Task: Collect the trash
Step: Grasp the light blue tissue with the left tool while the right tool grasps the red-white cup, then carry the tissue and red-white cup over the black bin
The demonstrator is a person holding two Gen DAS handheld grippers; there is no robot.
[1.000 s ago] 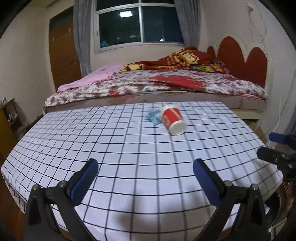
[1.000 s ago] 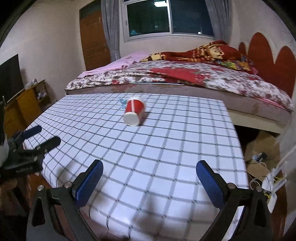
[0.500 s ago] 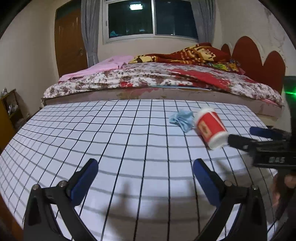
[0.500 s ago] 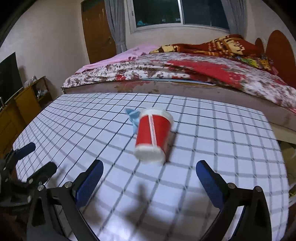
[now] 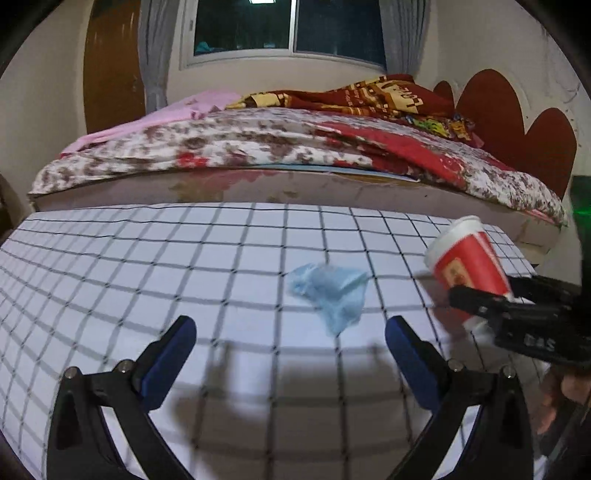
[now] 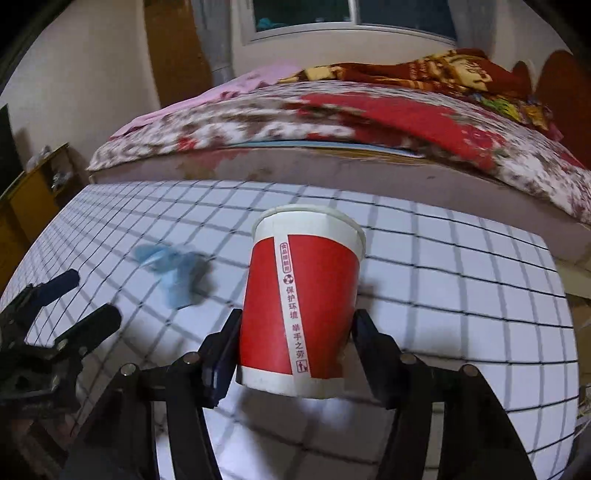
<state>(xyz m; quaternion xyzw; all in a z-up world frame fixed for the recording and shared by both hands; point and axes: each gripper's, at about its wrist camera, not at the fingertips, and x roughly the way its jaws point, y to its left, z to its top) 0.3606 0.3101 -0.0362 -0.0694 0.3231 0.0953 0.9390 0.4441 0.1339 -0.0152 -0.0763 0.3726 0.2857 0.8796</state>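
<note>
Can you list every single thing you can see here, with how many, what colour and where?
paper cup: one, red and white, between the right gripper's pads near the table's right side
crumpled wrapper: one, light blue, on the table left of the cup
table: one, white with black grid lines, in front of the bed
bed: one, floral cover with red and pink blankets, behind the table
window: one, dark, above the bed
left gripper: one, black with blue pads, open, short of the wrapper
right gripper: one, black, jaws just closing, pads pressing the cup's sides
</note>
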